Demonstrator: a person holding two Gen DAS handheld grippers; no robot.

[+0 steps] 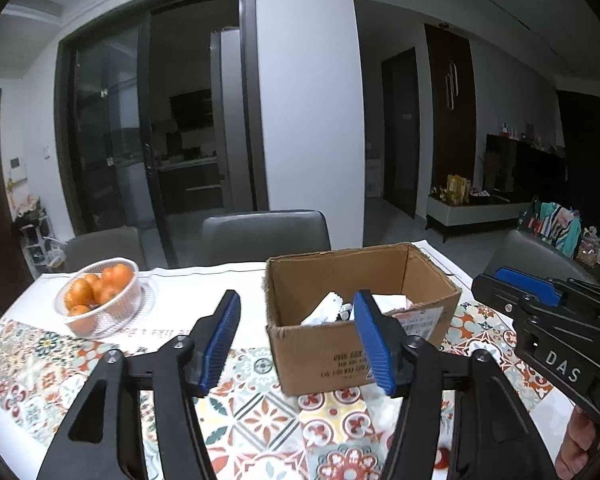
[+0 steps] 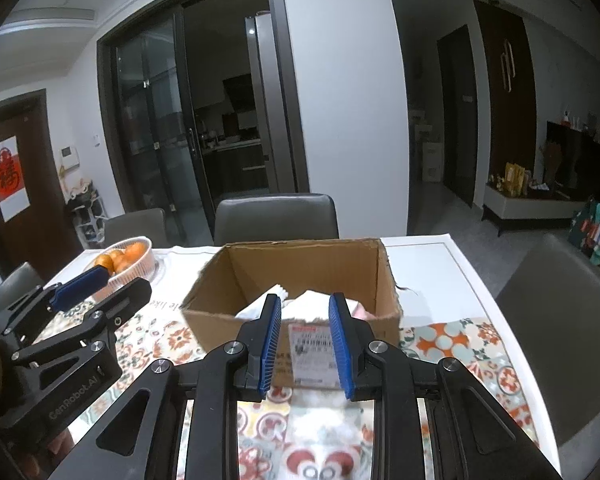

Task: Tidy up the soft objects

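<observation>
Blue-padded left gripper (image 1: 296,340) and right gripper (image 2: 305,344) are both spread and empty, hovering just short of the cardboard box (image 2: 300,276). White soft items (image 2: 300,304) already sit inside the box. Patterned tablecloth (image 1: 252,412) shows no obvious strays, so sorting looks nearly done.

Cardboard box (image 2: 296,280) on table (image 2: 440,276), ahead of right fingers (image 2: 270,340); soft items (image 2: 312,302) inside. Fruit bowl (image 2: 128,260) far left; chair (image 2: 276,218) behind.
</observation>
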